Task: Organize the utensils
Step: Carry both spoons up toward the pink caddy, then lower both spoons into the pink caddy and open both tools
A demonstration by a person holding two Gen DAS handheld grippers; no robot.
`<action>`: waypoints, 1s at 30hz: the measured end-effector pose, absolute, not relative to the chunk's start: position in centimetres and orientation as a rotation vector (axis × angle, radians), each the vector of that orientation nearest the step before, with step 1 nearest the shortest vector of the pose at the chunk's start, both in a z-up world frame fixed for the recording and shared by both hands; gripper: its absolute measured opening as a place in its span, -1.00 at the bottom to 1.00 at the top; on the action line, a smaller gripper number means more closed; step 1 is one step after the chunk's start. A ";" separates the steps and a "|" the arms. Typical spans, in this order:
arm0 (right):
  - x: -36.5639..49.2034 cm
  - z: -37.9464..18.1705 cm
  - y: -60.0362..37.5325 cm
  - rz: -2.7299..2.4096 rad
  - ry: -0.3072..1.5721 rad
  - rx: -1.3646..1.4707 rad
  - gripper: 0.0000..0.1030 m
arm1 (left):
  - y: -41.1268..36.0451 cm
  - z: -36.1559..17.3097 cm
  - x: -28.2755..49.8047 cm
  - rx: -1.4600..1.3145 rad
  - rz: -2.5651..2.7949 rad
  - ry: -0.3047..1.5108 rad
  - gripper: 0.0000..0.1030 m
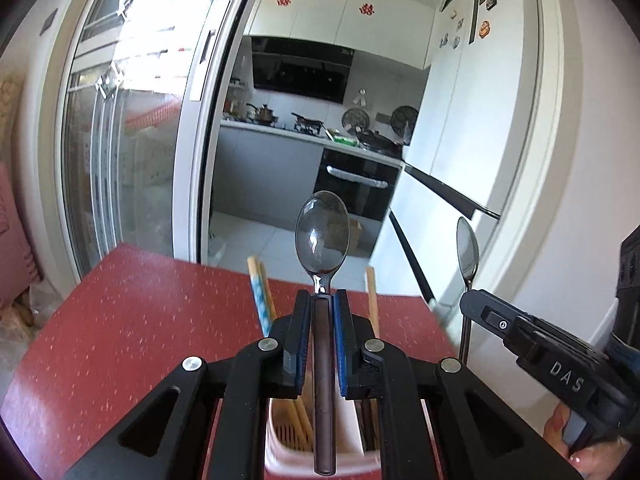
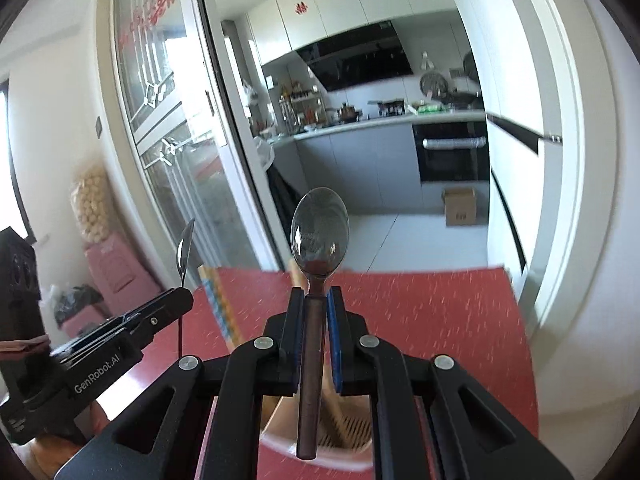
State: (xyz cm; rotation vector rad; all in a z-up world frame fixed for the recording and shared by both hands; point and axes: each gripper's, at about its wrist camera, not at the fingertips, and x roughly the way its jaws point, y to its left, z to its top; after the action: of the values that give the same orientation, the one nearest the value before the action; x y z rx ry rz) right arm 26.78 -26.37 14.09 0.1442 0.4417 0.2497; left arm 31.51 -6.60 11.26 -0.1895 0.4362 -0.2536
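Each hand carries a steel spoon, lifted above the red table. In the left wrist view my left gripper [image 1: 323, 300] is shut on the dark handle of a spoon [image 1: 322, 236] whose bowl points up and away. My right gripper [image 1: 466, 304] shows at the right edge, shut on a second spoon [image 1: 467, 250]. In the right wrist view my right gripper [image 2: 316, 300] clamps that spoon [image 2: 319, 230], and my left gripper [image 2: 184, 298] at the left holds its spoon [image 2: 184, 250] edge-on. A pale pink utensil holder [image 1: 280, 436] with chopsticks [image 1: 260, 292] sits under the grippers.
The red speckled table [image 1: 132, 320] runs to a far edge by a sliding glass door [image 1: 132, 120]. Beyond it lies a kitchen with a counter [image 2: 380, 122], an oven and a cardboard box [image 2: 460, 206] on the floor. A white fridge [image 1: 460, 140] stands at the right.
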 end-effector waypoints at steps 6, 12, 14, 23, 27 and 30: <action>28.3 12.0 -25.3 0.193 0.368 0.044 -0.77 | -7.6 9.4 32.8 -0.172 -0.228 0.376 -0.21; 28.2 9.4 -23.9 0.173 0.331 -0.043 -0.77 | -8.3 6.6 33.3 -0.118 -0.194 0.384 -0.21; 28.0 8.4 -23.6 0.172 0.320 -0.066 -0.77 | -8.5 6.0 33.2 -0.115 -0.185 0.388 -0.21; 26.5 6.1 -22.7 0.185 0.314 -0.135 -0.77 | -8.7 4.4 31.8 -0.086 -0.161 0.398 -0.21; 26.3 5.7 -22.6 0.188 0.336 -0.137 -0.76 | -8.6 4.0 31.6 -0.076 -0.155 0.417 -0.21; 26.2 5.4 -22.5 0.200 0.359 -0.140 -0.75 | -8.5 3.9 31.2 -0.067 -0.149 0.426 -0.21</action>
State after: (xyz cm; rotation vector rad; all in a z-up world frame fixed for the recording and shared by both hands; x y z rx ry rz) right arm 26.24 -22.48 5.41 -0.1405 0.3589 0.2001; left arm 31.24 -8.55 3.91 -0.0669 0.4262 -0.1488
